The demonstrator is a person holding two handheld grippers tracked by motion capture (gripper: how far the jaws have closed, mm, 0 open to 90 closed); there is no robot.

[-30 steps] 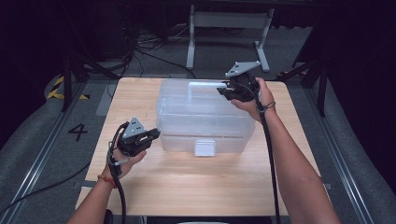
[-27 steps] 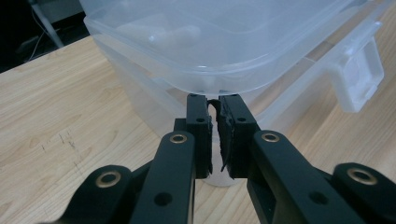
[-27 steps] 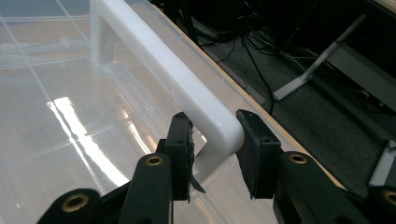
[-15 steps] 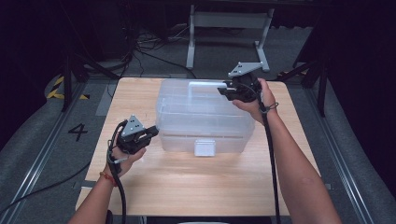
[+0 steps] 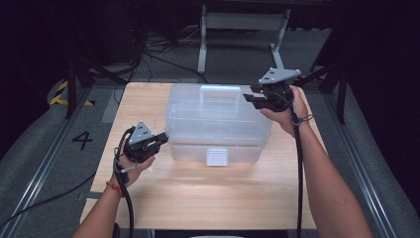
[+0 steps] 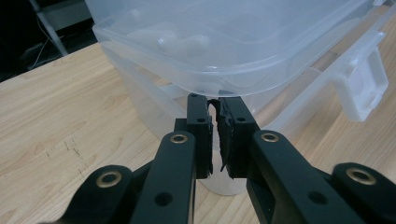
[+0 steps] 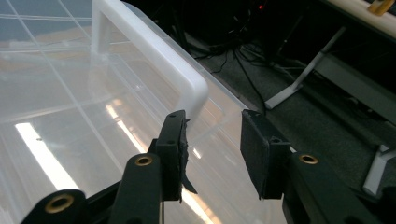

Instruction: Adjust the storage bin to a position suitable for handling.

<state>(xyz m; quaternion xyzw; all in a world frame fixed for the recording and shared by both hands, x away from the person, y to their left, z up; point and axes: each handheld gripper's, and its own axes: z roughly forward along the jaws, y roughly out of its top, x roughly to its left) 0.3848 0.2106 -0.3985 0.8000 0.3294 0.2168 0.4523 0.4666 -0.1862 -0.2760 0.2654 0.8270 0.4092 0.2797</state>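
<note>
A clear plastic storage box with a clear lid stands in the middle of the wooden table. It has a white handle on top and a white latch at the front. My left gripper is shut, its tips right under the lid's rim at the box's front left corner. My right gripper hovers over the lid's far right corner. Its jaws have just been opening and stand apart with nothing between them, the handle's corner just beyond them.
A metal stand and loose cables lie on the dark floor behind the table. Floor rails run along both sides, with a painted number 4 at the left. Bare tabletop stretches in front of the box.
My right gripper has drifted to the right, away from the lid's handle, and its jaws have spread wider. The left gripper and the box have stayed put.
</note>
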